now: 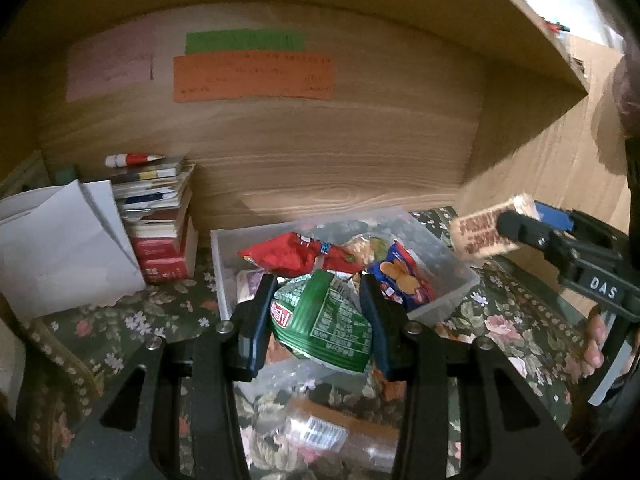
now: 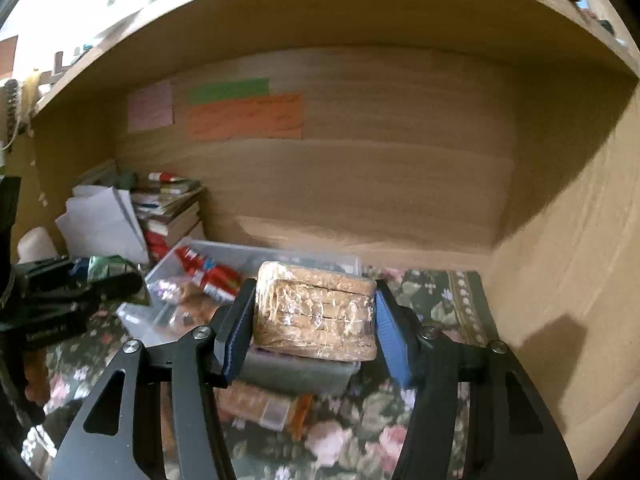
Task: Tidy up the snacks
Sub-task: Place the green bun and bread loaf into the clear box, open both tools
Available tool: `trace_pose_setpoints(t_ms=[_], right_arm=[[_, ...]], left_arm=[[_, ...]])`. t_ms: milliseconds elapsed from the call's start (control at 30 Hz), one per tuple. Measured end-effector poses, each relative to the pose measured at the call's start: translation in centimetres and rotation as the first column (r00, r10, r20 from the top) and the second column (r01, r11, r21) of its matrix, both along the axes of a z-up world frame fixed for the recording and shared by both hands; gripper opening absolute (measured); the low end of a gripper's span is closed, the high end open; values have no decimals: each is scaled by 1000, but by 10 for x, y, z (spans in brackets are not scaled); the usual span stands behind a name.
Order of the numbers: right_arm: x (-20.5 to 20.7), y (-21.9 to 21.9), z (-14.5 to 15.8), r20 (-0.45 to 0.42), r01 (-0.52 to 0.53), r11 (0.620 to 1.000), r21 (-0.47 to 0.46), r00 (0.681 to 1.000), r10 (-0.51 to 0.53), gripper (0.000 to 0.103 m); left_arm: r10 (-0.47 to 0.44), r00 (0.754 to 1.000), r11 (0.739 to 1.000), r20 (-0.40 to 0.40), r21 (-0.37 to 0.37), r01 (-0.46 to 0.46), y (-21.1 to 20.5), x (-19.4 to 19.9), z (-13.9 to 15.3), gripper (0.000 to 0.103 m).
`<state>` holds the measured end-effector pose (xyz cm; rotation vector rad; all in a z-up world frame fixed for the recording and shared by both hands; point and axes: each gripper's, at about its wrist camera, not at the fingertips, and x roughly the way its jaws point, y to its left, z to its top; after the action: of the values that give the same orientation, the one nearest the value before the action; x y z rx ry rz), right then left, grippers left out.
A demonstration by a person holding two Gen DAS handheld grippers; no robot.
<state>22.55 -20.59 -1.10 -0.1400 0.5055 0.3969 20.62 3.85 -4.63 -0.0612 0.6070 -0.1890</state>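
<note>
Cracker pack point(image 2: 316, 314) crosswise, seemingly level

Alcove: light wood-grain back panel point(image 2: 360, 184), wooden side wall point(image 2: 568, 280) at three o'clock, shelf board point(image 2: 320, 4) overhead.
Notes: pink point(image 1: 108, 64), green point(image 1: 244, 42) and orange paper point(image 1: 252, 78) at twelve o'clock.
Surface: dark floral cloth point(image 2: 432, 300).
Corner: stacked books point(image 1: 160, 220) at nine o'clock.
</note>
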Motion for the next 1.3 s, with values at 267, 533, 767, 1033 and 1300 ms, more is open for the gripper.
trace_pose_setpoints(t_ms=[267,533,767,1033,1300], right_arm=[[38,15,-3,-7,5,999,-35,1000,-5,53],[70,30,-21,-44,15,996,-89,999,-19,53],[73,30,-36,-74,11,992,-129,997,-21,53],[67,21,-49,-154,-6,989,-145,988,-17,53],[54,13,-51,-186,-8,992,-129,982,-16,56]], left_arm=[[-14,1000,1000,-25,3,14,-4,33,-10,42],[-24,999,1000,-49,4,24,-7,55,-22,42],[-15,995,1000,-98,-4,15,0,66,-38,42],[14,992,1000,-126,3,-14,4,61,-44,58],[28,995,999,-96,19,-27,-1,40,-32,70]])
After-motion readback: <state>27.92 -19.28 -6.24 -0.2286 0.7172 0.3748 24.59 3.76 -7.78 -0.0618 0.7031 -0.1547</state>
